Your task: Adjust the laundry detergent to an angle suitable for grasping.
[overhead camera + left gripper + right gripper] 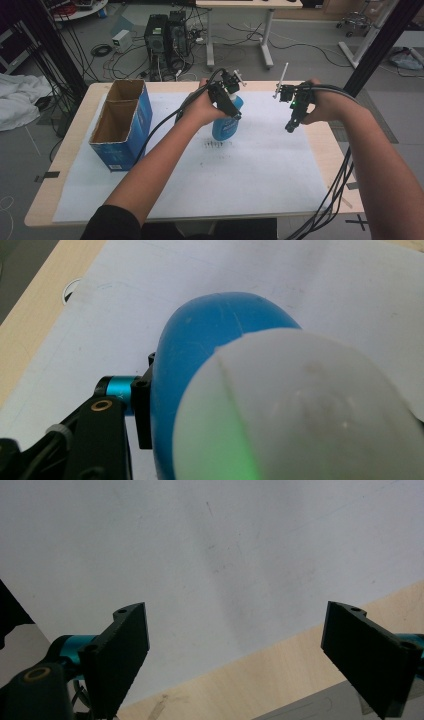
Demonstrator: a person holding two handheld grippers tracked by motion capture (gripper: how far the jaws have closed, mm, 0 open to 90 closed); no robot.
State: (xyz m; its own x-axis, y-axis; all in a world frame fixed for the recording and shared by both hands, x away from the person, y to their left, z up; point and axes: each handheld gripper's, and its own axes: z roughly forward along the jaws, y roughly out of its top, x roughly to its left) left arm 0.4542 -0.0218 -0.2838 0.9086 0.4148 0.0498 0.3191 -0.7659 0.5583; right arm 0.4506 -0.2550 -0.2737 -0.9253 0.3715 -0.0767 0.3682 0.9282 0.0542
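Note:
A blue bottle (pixel 223 129) with a white cap stands on the white sheet (pixel 250 175) near the table's middle. My left gripper (pixel 230 106) comes down on its upper part from above and is shut on it. In the left gripper view the blue body (pixel 200 350) and the white cap (pixel 300 415) sit very close to the camera, with one black finger (pixel 143 415) pressed against the bottle's left side. To the right my right gripper (pixel 291 125) hangs over the sheet, pointing down. Its jaws (pixel 235 630) stand wide open with nothing between them.
An open blue cardboard box (pixel 121 122) stands at the table's left. A patch of dark marks (pixel 215 145) lies on the sheet in front of the bottle. Bare wooden table edge (pixel 280 680) lies below the right gripper. Cables trail off the front right corner.

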